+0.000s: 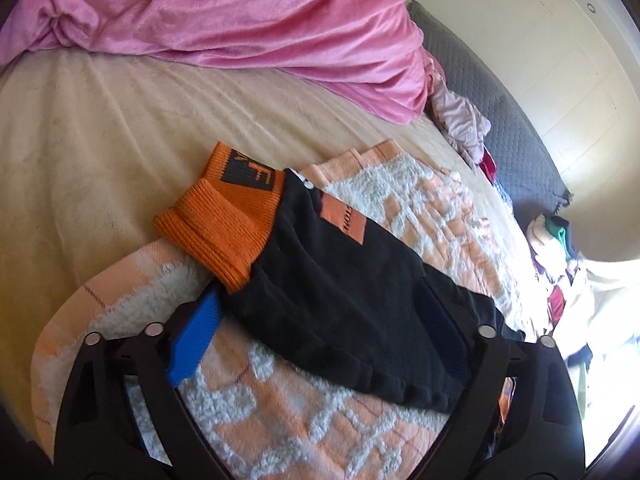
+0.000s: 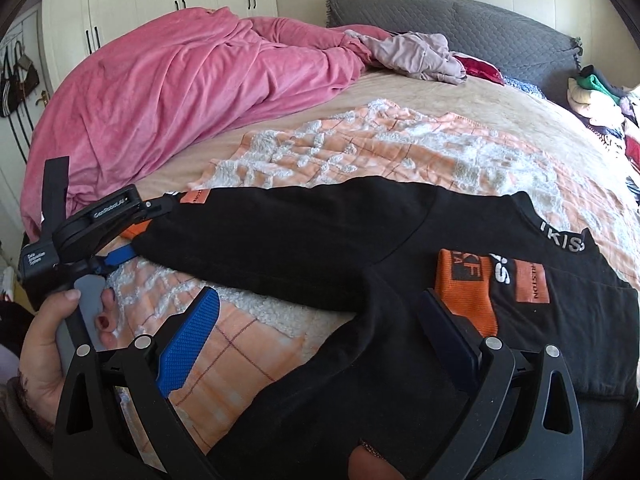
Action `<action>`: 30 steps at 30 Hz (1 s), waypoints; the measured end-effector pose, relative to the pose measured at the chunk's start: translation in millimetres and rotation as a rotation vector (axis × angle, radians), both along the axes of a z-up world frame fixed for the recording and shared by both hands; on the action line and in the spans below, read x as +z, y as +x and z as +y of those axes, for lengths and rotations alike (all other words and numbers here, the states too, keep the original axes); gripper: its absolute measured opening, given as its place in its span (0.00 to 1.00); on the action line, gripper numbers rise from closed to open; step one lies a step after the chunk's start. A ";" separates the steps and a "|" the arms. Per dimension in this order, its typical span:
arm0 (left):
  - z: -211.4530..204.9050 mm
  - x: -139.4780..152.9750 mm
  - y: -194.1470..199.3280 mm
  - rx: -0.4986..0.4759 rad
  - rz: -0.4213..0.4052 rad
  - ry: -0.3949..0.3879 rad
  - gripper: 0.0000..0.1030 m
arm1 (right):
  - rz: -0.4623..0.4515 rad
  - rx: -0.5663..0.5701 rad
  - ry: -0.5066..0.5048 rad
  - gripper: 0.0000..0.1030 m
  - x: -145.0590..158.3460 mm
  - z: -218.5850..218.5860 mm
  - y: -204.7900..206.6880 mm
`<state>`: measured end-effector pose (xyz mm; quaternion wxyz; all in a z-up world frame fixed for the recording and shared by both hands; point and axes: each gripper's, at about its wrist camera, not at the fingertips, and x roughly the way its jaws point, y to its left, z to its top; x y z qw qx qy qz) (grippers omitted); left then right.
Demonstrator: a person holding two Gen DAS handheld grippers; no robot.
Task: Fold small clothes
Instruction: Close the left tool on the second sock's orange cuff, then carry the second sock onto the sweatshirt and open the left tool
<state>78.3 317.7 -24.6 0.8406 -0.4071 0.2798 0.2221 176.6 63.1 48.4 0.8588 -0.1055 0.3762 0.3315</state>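
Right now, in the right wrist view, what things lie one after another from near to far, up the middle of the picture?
black sweatshirt → orange-and-white towel → beige bed cover → lilac garment → grey headboard

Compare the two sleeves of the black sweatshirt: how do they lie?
The left-hand sleeve stretches out sideways across the orange-and-white blanket; the right-hand sleeve is folded in over the sweatshirt's body. The left-hand sleeve's orange cuff rests off the garment, reaching the beige sheet; the right-hand sleeve's cuff sits on the black chest. Both have orange ribbed cuffs with a dark patch.
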 end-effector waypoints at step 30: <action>-20.6 38.4 -3.6 -0.081 -0.303 0.018 0.09 | 0.067 -0.260 0.122 0.96 -8.8 -70.0 10.5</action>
